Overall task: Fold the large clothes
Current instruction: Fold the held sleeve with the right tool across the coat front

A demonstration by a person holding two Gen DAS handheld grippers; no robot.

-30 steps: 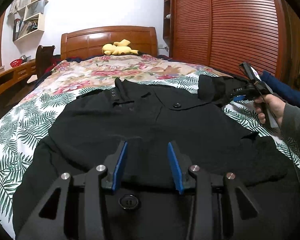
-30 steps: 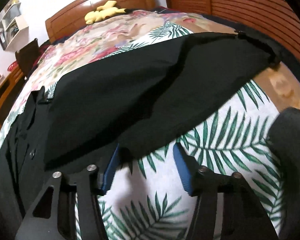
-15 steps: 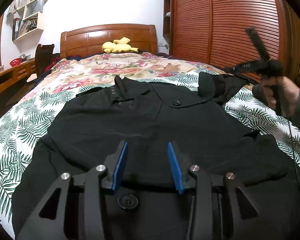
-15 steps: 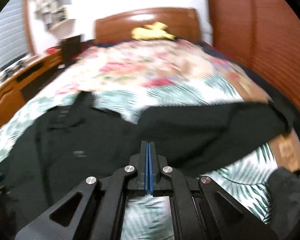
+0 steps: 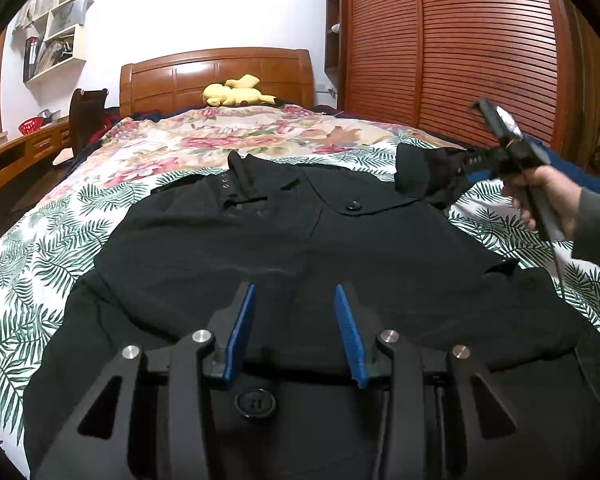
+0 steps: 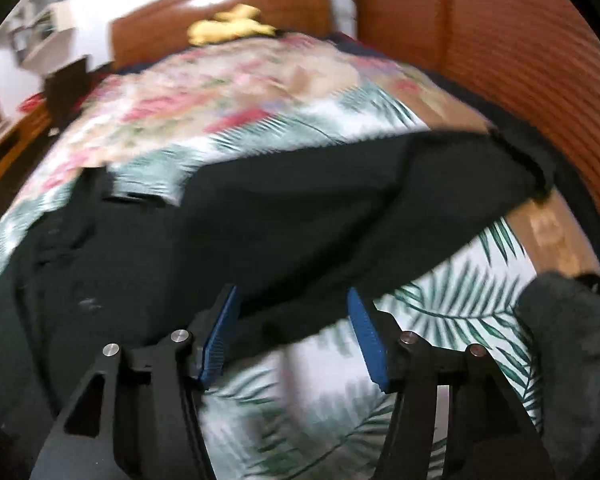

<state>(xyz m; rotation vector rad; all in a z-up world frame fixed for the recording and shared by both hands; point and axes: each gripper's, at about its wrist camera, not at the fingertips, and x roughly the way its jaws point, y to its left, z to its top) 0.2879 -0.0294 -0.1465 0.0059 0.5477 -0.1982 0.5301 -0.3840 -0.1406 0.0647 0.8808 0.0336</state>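
A large black coat (image 5: 260, 248) lies spread, front up, on the leaf-print bedspread (image 5: 32, 248). My left gripper (image 5: 294, 328) hovers low over its lower front, open, with nothing between the blue pads. The coat's right sleeve (image 6: 340, 208) stretches out sideways toward the bed's right edge; in the left wrist view the sleeve (image 5: 424, 168) looks bunched. My right gripper (image 6: 294, 332) is over the sleeve's near edge, its jaws opening; the fabric edge shows between the pads, which do not press on it. A hand (image 5: 548, 196) holds that right gripper (image 5: 480, 170).
A yellow plush toy (image 5: 236, 94) lies by the wooden headboard (image 5: 216, 76). Slatted wardrobe doors (image 5: 480, 48) run close along the bed's right side. A desk (image 5: 16, 152) and chair (image 5: 86, 120) stand left. A dark grey fabric lump (image 6: 572, 320) sits at the right edge.
The right gripper lifted and snapped shut, then came back down over the sleeve edge with its jaws spread wider than before. The left gripper and the coat's body stayed still.
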